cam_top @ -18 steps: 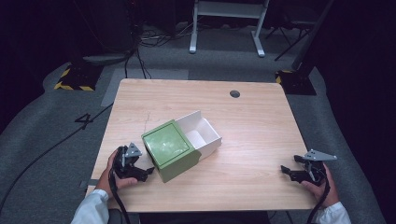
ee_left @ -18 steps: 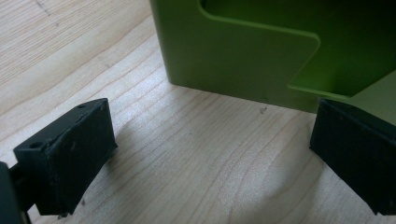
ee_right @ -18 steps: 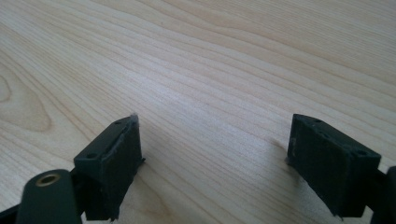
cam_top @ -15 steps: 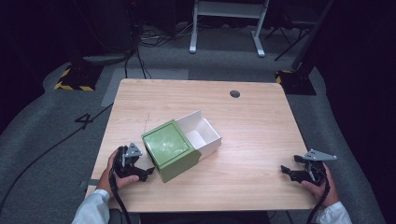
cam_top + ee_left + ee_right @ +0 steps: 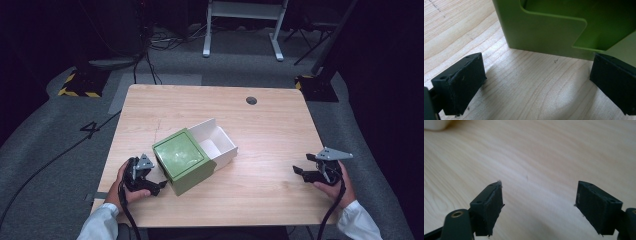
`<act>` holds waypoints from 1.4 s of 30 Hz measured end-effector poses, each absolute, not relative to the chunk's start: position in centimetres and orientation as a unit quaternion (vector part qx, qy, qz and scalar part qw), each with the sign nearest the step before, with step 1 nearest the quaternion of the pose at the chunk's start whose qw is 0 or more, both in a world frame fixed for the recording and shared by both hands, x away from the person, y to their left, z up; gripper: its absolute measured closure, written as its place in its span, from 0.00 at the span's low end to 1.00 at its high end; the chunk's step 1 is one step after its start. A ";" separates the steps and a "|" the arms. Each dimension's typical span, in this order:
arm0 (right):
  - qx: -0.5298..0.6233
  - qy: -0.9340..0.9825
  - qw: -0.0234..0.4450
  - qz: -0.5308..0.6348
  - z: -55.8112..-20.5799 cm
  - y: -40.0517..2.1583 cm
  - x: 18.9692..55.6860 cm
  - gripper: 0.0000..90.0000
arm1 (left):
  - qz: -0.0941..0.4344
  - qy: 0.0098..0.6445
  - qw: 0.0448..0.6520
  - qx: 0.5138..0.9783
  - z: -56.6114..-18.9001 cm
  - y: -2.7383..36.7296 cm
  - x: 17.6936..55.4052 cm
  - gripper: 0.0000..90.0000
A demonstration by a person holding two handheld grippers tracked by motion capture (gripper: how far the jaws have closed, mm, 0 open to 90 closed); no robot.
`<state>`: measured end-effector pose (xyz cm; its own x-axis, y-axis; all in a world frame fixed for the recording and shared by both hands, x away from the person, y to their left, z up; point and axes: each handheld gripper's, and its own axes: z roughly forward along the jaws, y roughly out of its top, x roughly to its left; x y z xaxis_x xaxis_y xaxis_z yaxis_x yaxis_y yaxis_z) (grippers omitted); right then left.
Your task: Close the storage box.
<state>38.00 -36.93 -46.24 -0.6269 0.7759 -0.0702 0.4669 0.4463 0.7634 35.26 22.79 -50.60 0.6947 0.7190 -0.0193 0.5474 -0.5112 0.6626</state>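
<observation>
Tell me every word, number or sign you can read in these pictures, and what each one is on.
"4": a large dark numeral marked on the grey floor left of the table, at.
Yellow-and-black hazard stripes, no words: on a dark base on the floor beyond the table's far left corner.
Green box and white box: no writing that I can see.

A large dark numeral "4" (image 5: pixel 91 129) is marked on the grey floor (image 5: pixel 60 150), left of the counter (image 5: pixel 270 130). Farther back on the floor lies a yellow-and-black hazard-striped strip (image 5: pixel 75 92), a warning marking without words. No other writing can be read.
</observation>
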 end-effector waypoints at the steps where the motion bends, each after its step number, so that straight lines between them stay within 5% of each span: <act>1: 0.371 0.824 0.214 0.370 -45.6 -36.4 38.4 0.25 | 0.130 0.368 0.330 0.860 -50.6 22.7 35.2 0.00; 13: 0.303 0.824 0.204 0.434 -40.5 -26.6 42.5 0.35 | 0.126 0.359 0.330 0.864 -50.6 22.4 35.1 0.00; 22: 0.287 0.840 0.174 0.426 -42.3 -20.9 44.7 0.42 | 0.126 0.359 0.330 0.864 -50.6 22.4 35.2 0.00; 36: 0.289 0.852 0.125 0.418 -44.8 -18.8 46.4 0.47 | 0.123 0.354 0.332 0.866 -50.6 21.6 36.1 0.00; 42: 0.292 0.863 0.090 0.403 -46.5 -18.9 47.0 0.59 | 0.126 0.353 0.332 0.866 -50.6 21.1 36.7 0.00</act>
<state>46.97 -18.86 -46.50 -0.8135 0.5762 0.0792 0.4303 0.5046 0.7484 36.72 21.08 -50.57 0.7192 0.6946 -0.0160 0.5276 -0.5310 0.6631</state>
